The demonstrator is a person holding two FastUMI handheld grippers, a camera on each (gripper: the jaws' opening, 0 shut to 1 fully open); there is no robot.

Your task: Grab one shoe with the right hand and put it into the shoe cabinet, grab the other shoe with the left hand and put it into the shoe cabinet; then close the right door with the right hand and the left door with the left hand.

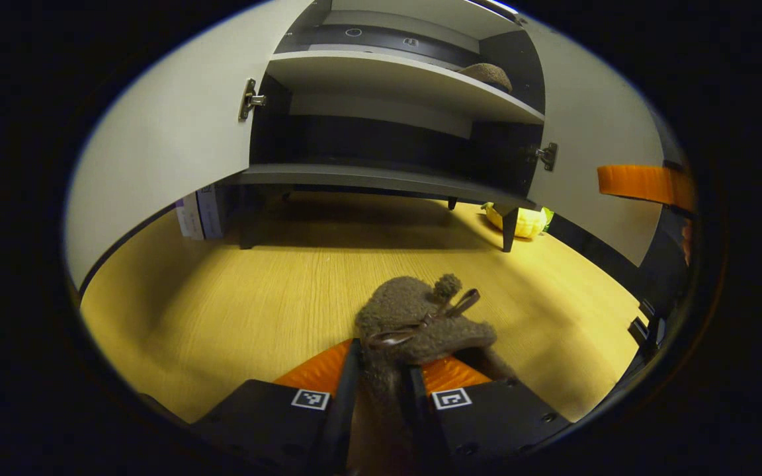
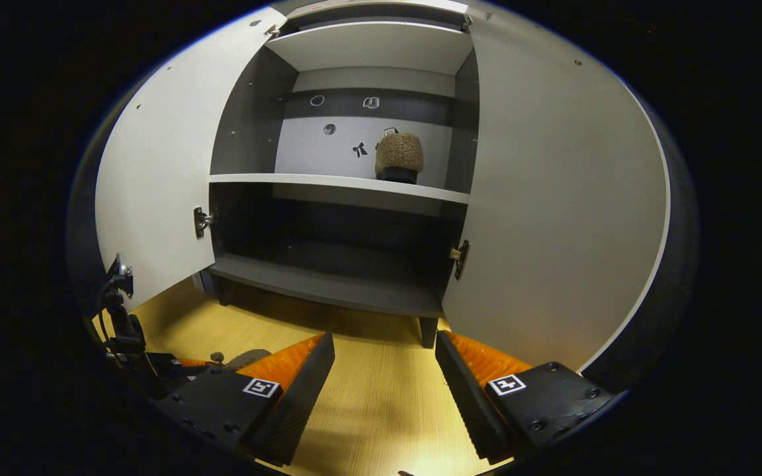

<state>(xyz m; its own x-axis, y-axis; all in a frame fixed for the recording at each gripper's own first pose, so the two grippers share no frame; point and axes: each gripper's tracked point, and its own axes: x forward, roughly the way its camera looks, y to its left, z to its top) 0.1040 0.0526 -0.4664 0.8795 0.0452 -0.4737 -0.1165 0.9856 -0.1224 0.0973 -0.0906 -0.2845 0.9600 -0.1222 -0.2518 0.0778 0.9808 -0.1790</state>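
Observation:
A brown fuzzy shoe [image 1: 421, 320] with a small bow is pinched between the fingers of my left gripper [image 1: 384, 360], low over the wooden floor in front of the shoe cabinet [image 1: 381, 177]. The other brown shoe [image 2: 399, 155] rests on the cabinet's middle shelf [image 2: 341, 182], toward its right end; in the left gripper view it is the brown shoe [image 1: 490, 74]. My right gripper [image 2: 384, 360] stands open and holds nothing, facing the cabinet's lower shelf. Both doors hang open: the left door [image 2: 156, 192] and the right door [image 2: 553, 211].
A yellow object [image 1: 520, 221] lies on the floor by the cabinet's right leg. Some boxes [image 1: 199, 211] stand behind the left door. The right gripper's finger [image 1: 645, 184] shows beside the right door. The wooden floor [image 1: 235, 311] stretches out before the cabinet.

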